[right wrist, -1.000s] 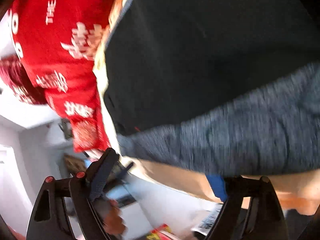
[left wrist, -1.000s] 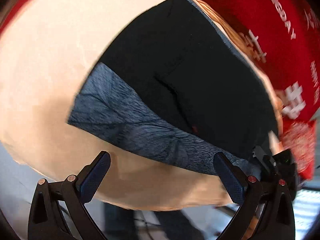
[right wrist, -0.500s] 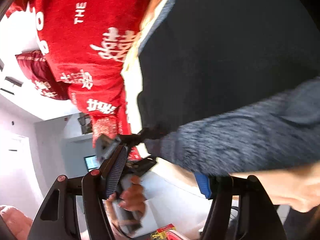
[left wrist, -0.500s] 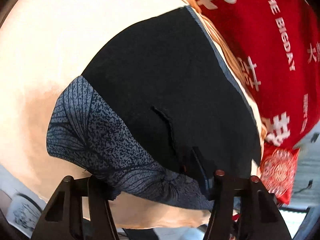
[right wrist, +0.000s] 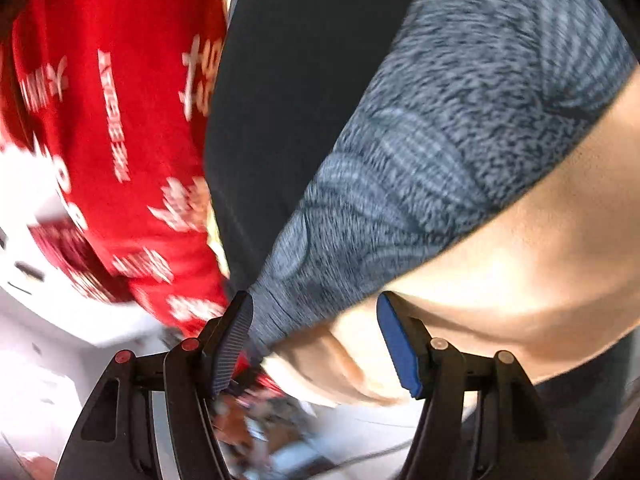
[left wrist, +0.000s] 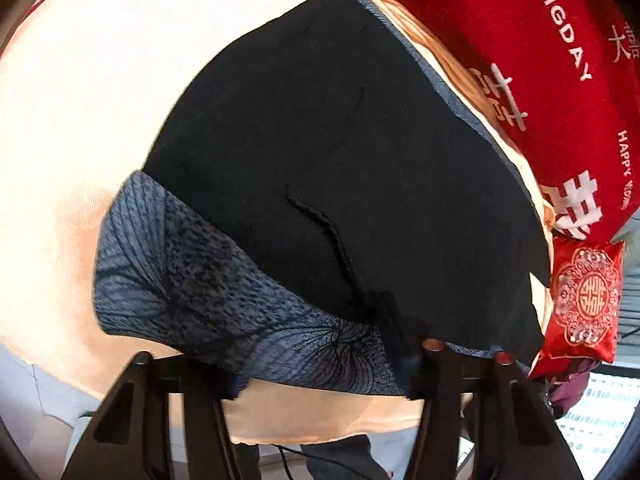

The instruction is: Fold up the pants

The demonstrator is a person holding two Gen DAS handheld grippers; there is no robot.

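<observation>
**Pants on cream bed, both grippers at waistband**

Black pants lie flat on cream bedsheet, blue-grey patterned waistband nearest the cams. Red printed blanket and small red embroidered pillow at far edge. L gripper: fingers spread wide, tips under/at waistband edge; can't tell if gripping. R gripper: jaws apart, waistband corner betw. pads, touching left pad only. R view blurred.

The left wrist view looks forward along its fingers, low and very close over the pants on the cream bed, facing the red quilt beyond. The right wrist view (blurred) looks from the pants' other end, tilted and equally close. Both share the pants, their patterned band, the bed and quilt.
</observation>
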